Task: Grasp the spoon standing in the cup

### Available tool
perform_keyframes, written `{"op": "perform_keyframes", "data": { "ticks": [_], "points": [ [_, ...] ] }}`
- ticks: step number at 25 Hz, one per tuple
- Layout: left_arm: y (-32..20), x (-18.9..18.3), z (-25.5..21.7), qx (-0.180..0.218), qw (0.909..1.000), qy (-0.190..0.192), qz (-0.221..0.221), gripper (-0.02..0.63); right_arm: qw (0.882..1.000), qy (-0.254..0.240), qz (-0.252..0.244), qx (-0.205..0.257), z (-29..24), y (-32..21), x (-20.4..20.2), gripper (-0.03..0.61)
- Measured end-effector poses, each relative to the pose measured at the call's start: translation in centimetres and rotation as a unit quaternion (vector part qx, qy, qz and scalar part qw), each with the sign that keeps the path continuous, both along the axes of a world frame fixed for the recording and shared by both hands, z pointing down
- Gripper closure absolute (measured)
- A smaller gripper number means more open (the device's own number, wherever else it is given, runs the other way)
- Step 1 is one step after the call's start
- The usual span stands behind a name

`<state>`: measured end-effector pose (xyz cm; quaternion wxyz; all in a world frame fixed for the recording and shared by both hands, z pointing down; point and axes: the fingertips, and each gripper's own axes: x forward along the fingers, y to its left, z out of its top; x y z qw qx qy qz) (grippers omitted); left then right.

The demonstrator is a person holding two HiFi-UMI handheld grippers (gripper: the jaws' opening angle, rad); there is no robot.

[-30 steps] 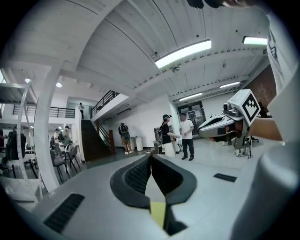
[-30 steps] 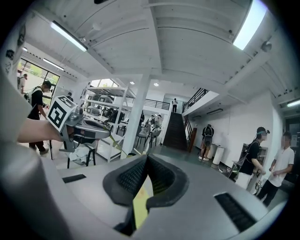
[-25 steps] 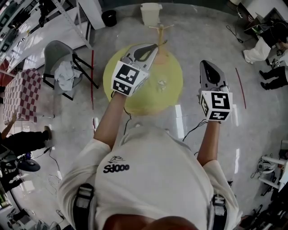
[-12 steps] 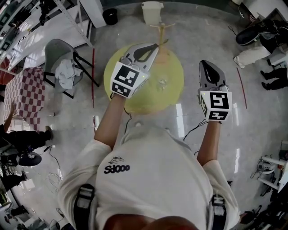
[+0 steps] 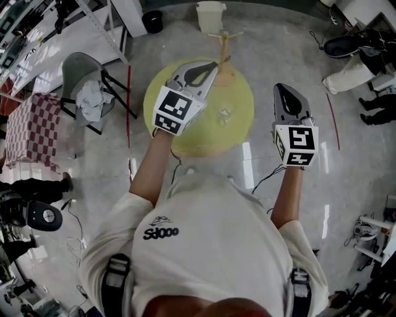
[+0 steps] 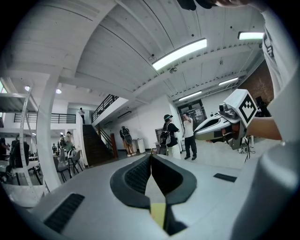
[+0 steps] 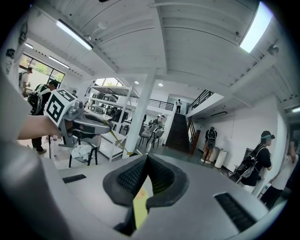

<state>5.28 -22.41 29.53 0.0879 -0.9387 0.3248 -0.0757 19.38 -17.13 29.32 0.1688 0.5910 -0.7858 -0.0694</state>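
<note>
**Head view.** We see the L gripper [image 5: 214, 62] above a round yellow table [image 5: 204, 139]. The R gripper [image 5: 279, 88] is off the table's right edge, over the floor. Each carries its marker cube. A clear cup [image 5: 224, 114] stands on the table betw. the two grippers. It is just right of the L gripper's body and further from the R gripper, apart from both. The spoon is too small for us to make out. Past the L gripper's tip is a wooden stand [image 5: 223, 42], w/ a white bin [image 5: 208, 16] beyond it. Well left of the L gripper is a grey chair [image 5: 80, 71] w/ cloth on it.

**L gripper view.** The L gripper [image 6: 151, 157] is closed: its pads meet along one line, w/ nothing betw. them. It looks out into a hall where people stand far ahead. The R gripper [image 6: 197, 133] shows to its right. No cup is in view.

**R gripper view.** The R gripper [image 7: 146, 158] is likewise closed and empty. The L gripper [image 7: 108, 125] shows to its left, w/ the chair below it. A staircase is far ahead. No cup is in view.
</note>
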Motion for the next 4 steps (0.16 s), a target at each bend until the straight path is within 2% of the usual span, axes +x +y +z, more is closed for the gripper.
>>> {"op": "perform_keyframes", "data": {
  "ticks": [4],
  "points": [
    [0.0,-0.24,0.34,0.0,1.0,0.001,0.003,0.581,1.0,-0.005,-0.001,0.001,0.25,-0.01,-0.25,0.558]
  ]
}}
